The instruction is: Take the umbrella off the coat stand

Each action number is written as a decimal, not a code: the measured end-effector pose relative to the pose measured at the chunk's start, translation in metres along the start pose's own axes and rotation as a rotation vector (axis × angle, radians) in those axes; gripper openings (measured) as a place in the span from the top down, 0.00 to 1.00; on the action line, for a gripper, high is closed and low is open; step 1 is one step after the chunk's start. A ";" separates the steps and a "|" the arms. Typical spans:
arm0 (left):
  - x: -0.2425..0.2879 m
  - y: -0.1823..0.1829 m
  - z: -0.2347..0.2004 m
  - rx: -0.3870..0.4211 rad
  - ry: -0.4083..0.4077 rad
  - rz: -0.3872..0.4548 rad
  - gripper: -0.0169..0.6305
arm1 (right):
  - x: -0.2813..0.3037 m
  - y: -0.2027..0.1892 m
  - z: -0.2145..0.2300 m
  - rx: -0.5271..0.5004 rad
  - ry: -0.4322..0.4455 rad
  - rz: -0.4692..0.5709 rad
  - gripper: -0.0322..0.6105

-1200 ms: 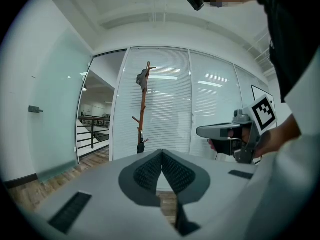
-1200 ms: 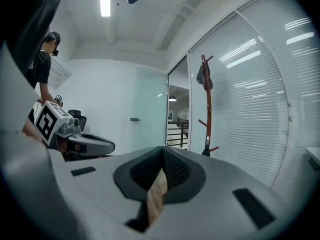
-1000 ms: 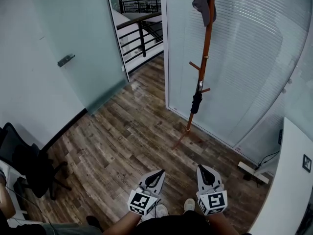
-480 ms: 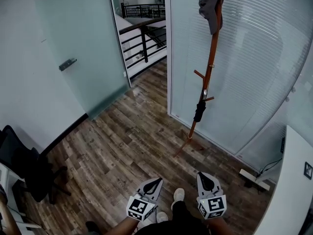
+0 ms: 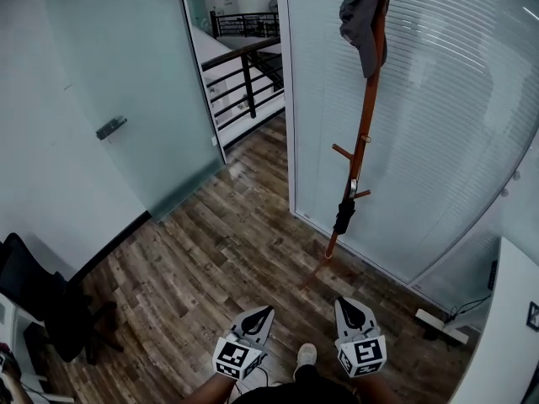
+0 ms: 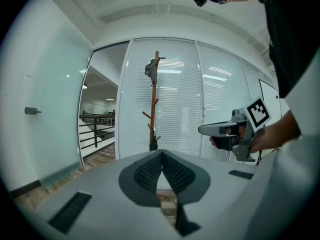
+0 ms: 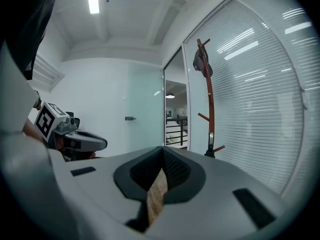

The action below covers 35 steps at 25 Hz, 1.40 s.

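– Glass door (image 5: 126, 82) on the far left, then the open doorway. Where's the umbrella from where you sit?
– Further right. My left tool (image 5: 266, 312) is low over the wood floor (image 5: 210, 251), jaws pressed together on nothing. My right tool (image 5: 346, 305) beside it is the same, closed and empty. Beyond them the coat stand (image 5: 367, 116) stands against the blinds, and the umbrella (image 5: 343, 215) hangs by a low peg, well apart from both tools.
– How will it handle?
– It's small and folded, so I'd judge it light: soft fabric over stiff ribs, likely to swing and squash a little. I'd open one tool and take the dark bundle around its middle. Then I'd lift until whatever hangs it clears the upturned peg. The stand looks slender, so a sideways tug could rock it
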<state>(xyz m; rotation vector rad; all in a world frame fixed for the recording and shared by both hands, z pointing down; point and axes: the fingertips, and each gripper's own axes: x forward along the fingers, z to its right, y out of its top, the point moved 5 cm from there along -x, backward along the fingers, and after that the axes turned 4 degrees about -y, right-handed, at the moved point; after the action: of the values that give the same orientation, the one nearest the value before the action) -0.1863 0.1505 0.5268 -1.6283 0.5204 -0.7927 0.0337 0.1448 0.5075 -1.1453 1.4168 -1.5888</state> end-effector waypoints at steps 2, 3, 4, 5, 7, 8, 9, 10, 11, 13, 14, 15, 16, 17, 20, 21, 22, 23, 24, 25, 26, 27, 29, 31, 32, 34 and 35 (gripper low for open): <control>0.017 0.011 -0.003 0.006 -0.006 0.012 0.95 | 0.011 0.006 0.012 0.000 -0.001 0.006 0.94; 0.026 0.016 -0.004 0.011 -0.012 0.020 0.95 | 0.016 0.008 0.018 0.000 -0.002 0.007 0.94; 0.035 0.021 -0.004 0.013 -0.015 0.024 0.95 | 0.021 0.009 0.025 0.001 -0.003 0.008 0.94; 0.044 0.024 -0.005 0.015 -0.017 0.026 0.95 | 0.025 0.009 0.032 0.002 -0.003 0.006 0.94; 0.061 0.026 -0.007 0.016 -0.017 0.024 0.95 | 0.035 0.007 0.046 0.008 -0.002 0.000 0.94; 0.069 0.025 -0.009 0.016 -0.017 0.019 0.95 | 0.039 0.006 0.053 0.011 0.000 -0.005 0.94; 0.077 0.025 -0.010 0.015 -0.017 0.012 0.95 | 0.043 0.004 0.059 0.015 0.004 -0.010 0.94; 0.083 0.026 -0.010 0.016 -0.019 0.007 0.95 | 0.047 0.003 0.064 0.015 0.009 -0.015 0.94; 0.088 0.028 -0.011 0.017 -0.019 0.004 0.95 | 0.050 0.002 0.068 0.012 0.017 -0.018 0.94; 0.099 0.030 -0.013 0.020 -0.015 -0.001 0.95 | 0.058 0.003 0.075 -0.004 0.039 -0.021 0.94; 0.104 0.032 -0.015 0.022 -0.011 -0.002 0.95 | 0.063 0.004 0.078 -0.011 0.051 -0.021 0.94; 0.110 0.034 -0.016 0.025 -0.009 -0.002 0.95 | 0.067 0.005 0.081 -0.017 0.061 -0.020 0.94; 0.114 0.036 -0.017 0.029 -0.009 -0.001 0.95 | 0.071 0.006 0.085 -0.023 0.069 -0.019 0.94; 0.119 0.038 -0.017 0.035 -0.010 -0.001 0.95 | 0.074 0.007 0.089 -0.029 0.075 -0.020 0.94; 0.130 0.044 -0.017 0.053 -0.014 0.008 0.95 | 0.081 0.009 0.100 -0.043 0.082 -0.010 0.94; 0.133 0.046 -0.019 0.059 -0.013 0.010 0.95 | 0.084 0.010 0.103 -0.044 0.082 -0.004 0.94; 0.137 0.046 -0.020 0.062 -0.011 0.012 0.95 | 0.087 0.010 0.106 -0.044 0.080 0.000 0.94; 0.140 0.047 -0.023 0.062 -0.010 0.012 0.95 | 0.090 0.009 0.108 -0.044 0.077 0.002 0.94; 0.144 0.047 -0.026 0.061 -0.010 0.012 0.95 | 0.094 0.008 0.110 -0.042 0.072 0.002 0.94; 0.148 0.048 -0.029 0.060 -0.013 0.012 0.95 | 0.098 0.007 0.112 -0.041 0.067 -0.001 0.94; 0.152 0.048 -0.032 0.059 -0.018 0.012 0.95 | 0.101 0.006 0.114 -0.039 0.061 -0.006 0.94; 0.156 0.048 -0.036 0.057 -0.023 0.010 0.95 | 0.105 0.005 0.115 -0.037 0.056 -0.012 0.94; 0.165 0.045 -0.045 0.045 -0.031 0.001 0.95 | 0.115 0.003 0.118 -0.032 0.047 -0.022 0.94; 0.177 0.043 -0.057 0.031 -0.040 -0.009 0.95 | 0.129 0.004 0.120 -0.027 0.037 -0.026 0.94; 0.183 0.045 -0.064 0.031 -0.049 -0.010 0.95 | 0.137 0.005 0.121 -0.027 0.030 -0.027 0.94; 0.196 0.048 -0.079 0.033 -0.070 -0.014 0.95 | 0.154 0.005 0.123 -0.030 0.010 -0.033 0.94; 0.203 0.050 -0.087 0.035 -0.080 -0.017 0.95 | 0.162 0.003 0.124 -0.030 0.000 -0.037 0.94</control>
<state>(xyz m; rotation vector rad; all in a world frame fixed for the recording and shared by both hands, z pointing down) -0.1107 -0.0625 0.5283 -1.6264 0.4346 -0.7420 0.0911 -0.0497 0.5308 -1.1956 1.4318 -1.5970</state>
